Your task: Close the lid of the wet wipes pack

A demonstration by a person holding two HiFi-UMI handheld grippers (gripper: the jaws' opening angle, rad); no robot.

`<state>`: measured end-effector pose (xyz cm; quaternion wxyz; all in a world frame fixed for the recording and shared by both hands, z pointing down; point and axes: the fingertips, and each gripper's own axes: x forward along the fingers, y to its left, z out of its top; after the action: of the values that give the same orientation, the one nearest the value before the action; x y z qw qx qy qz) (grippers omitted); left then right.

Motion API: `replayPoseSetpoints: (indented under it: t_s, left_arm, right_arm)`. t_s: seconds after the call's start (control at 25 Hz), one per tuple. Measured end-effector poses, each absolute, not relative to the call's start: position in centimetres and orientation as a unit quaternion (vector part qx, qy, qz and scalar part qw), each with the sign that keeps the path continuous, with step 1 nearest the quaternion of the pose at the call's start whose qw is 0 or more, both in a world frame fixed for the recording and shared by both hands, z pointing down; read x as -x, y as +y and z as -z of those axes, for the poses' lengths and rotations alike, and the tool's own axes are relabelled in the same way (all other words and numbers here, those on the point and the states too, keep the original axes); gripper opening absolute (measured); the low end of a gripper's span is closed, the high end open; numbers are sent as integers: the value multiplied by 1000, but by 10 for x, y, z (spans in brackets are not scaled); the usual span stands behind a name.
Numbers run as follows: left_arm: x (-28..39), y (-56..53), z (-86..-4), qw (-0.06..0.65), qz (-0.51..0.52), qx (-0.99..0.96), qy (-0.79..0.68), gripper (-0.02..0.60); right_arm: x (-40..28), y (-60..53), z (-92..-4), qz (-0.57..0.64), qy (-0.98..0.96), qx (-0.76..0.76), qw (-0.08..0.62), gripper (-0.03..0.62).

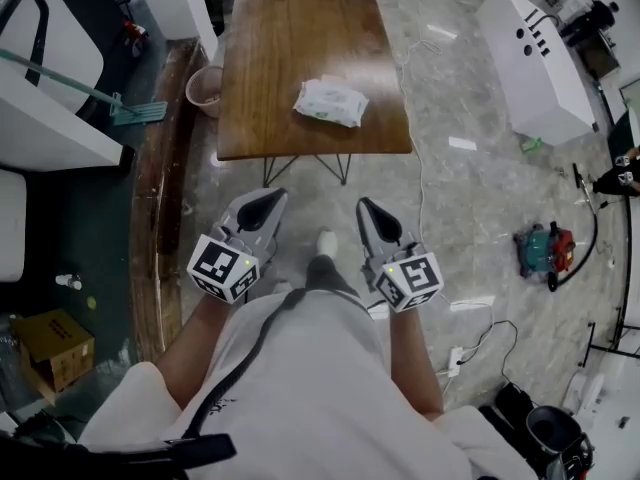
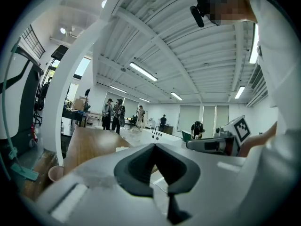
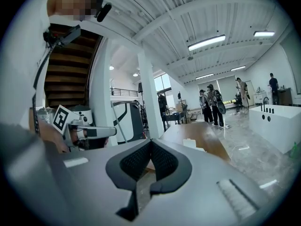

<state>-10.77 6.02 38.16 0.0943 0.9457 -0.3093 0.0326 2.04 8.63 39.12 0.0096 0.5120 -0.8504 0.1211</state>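
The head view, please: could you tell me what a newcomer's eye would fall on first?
The wooden table at top centre, with the white wipes pack lying alone near its front right. Below it, the left gripper and right gripper stand side by side over the floor, both shut and empty, short of the table.
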Motion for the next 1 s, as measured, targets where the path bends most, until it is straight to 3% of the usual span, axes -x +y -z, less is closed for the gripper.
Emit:
replayPoseSetpoints:
  t_s: [1.0]
  left_arm:
    - [-4, -72, -380, 88, -46, -926, -364, 3]
  right_arm:
    - [-126, -59, -402, -126, -881, -455, 17, 9]
